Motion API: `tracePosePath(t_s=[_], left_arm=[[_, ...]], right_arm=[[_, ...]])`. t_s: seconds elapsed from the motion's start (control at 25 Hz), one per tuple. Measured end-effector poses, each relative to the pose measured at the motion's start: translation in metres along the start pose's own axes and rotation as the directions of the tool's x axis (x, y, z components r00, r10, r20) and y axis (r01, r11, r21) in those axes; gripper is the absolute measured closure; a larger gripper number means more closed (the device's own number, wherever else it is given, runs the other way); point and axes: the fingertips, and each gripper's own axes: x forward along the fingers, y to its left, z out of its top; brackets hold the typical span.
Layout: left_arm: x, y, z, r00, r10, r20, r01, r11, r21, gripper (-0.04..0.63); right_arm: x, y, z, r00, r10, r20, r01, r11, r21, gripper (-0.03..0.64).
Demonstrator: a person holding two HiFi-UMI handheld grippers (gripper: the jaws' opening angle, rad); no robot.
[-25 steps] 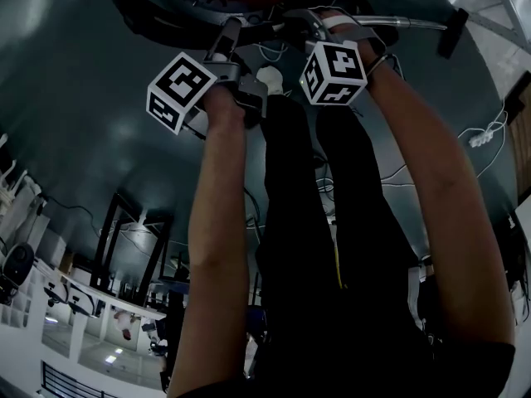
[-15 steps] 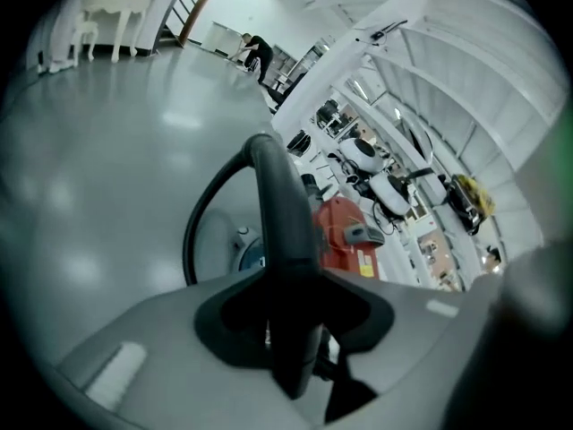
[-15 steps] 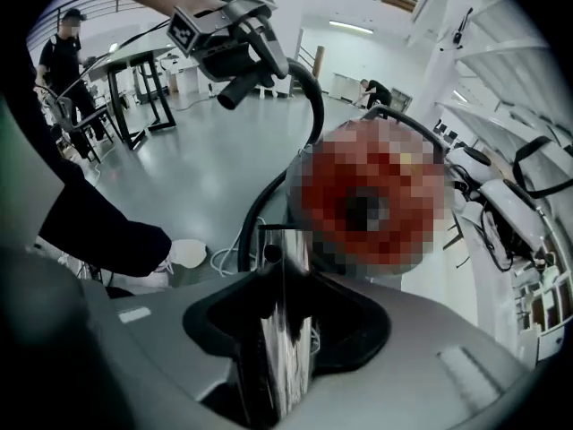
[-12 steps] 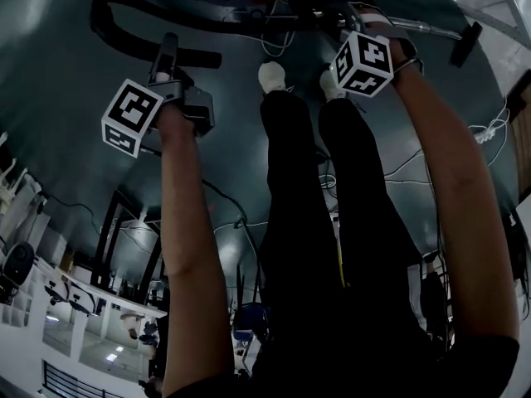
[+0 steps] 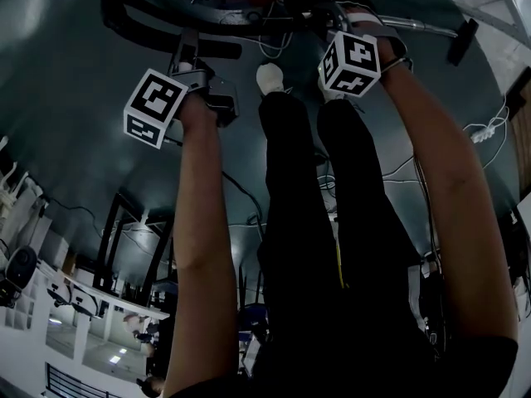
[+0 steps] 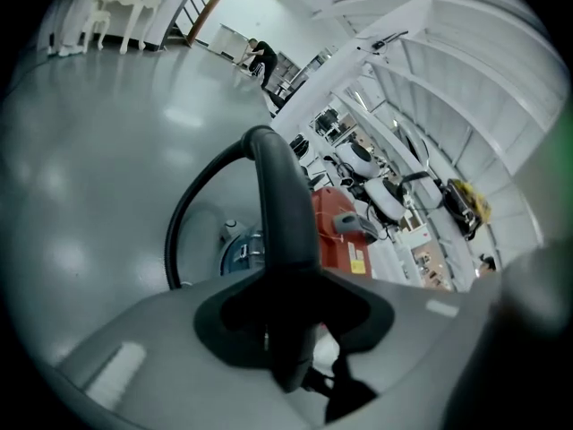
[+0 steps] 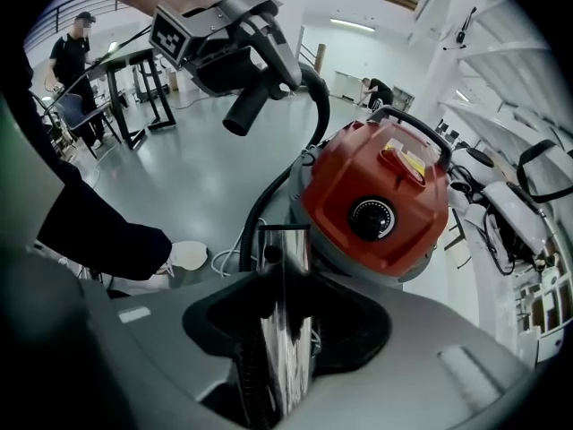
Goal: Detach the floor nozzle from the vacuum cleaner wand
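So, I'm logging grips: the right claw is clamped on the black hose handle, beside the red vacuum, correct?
No. The right claw is clamped on the shiny chrome wand, beside the red vacuum; the right gripper view shows it. The black hose handle is in the left claw.

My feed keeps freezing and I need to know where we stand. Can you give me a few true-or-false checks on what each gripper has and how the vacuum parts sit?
1. The left gripper is closed on the black hose handle. True.
2. The right gripper is holding the red vacuum body. False: its jaws are on the chrome wand, and the vacuum body stands free beyond it.
3. The hose handle is plugged into the wand. False: the two are apart, and both open ends are showing.
4. The floor nozzle is on the wand's far end. True, as far as the head view shows.
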Motion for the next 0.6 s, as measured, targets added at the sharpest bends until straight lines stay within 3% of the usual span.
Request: tracePosePath(t_s=[0.2, 0.6], left_arm=[[0.016, -0.015, -0.014, 0.999, -0.048, -0.025, 0.046, 0.998, -0.052, 0.456], [0.037, -0.054, -0.02, 0.993, -0.097, -0.061, 0.095, 0.995, -0.029, 0.454]], right_arm=[[0.004, 0.002, 0.004, 1.0, 0.019, -0.021, -0.019, 1.0, -0.01, 0.448], [0.011, 0.007, 0.013, 0.998, 0.028, -0.058, -0.029, 0.999, -0.021, 0.448]])
